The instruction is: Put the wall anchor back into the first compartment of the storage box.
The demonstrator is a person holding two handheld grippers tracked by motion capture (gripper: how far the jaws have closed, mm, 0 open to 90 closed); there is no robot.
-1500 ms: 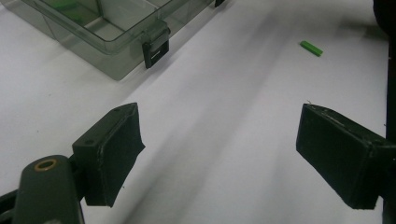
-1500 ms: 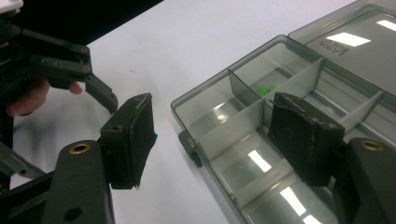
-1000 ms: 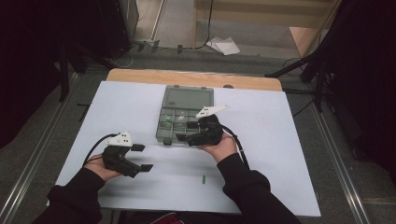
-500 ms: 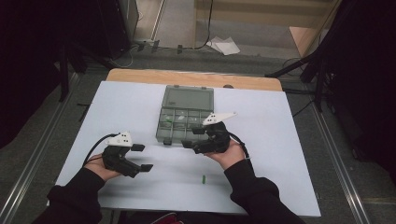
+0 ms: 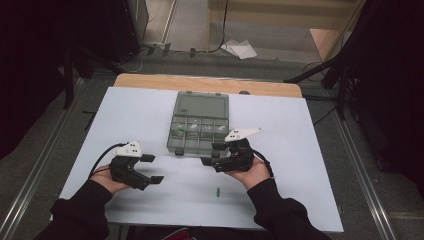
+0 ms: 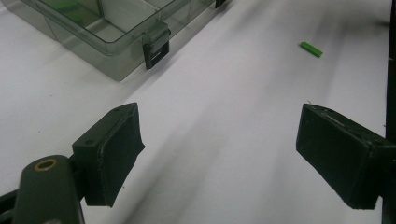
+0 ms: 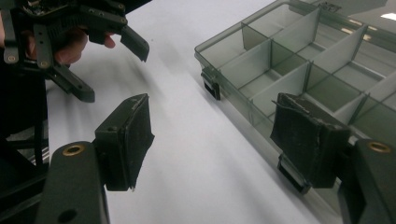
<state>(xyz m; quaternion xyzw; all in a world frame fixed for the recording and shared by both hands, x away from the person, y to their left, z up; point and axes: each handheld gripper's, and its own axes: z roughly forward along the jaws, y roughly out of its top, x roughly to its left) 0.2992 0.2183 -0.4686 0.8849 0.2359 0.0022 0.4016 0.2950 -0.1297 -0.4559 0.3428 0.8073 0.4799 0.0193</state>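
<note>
A green piece [image 5: 218, 191] lies loose on the bench [image 5: 310, 150], nearest the person, between both hands. The left tool [image 5: 148, 169] rests open and empty. The right tool [image 5: 210, 153], also open and empty, sits at the box [image 5: 199, 123] front, likely to steady it.

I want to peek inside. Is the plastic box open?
Open. The plastic box has its lid folded back flat, and its compartments show bare from above.
</note>
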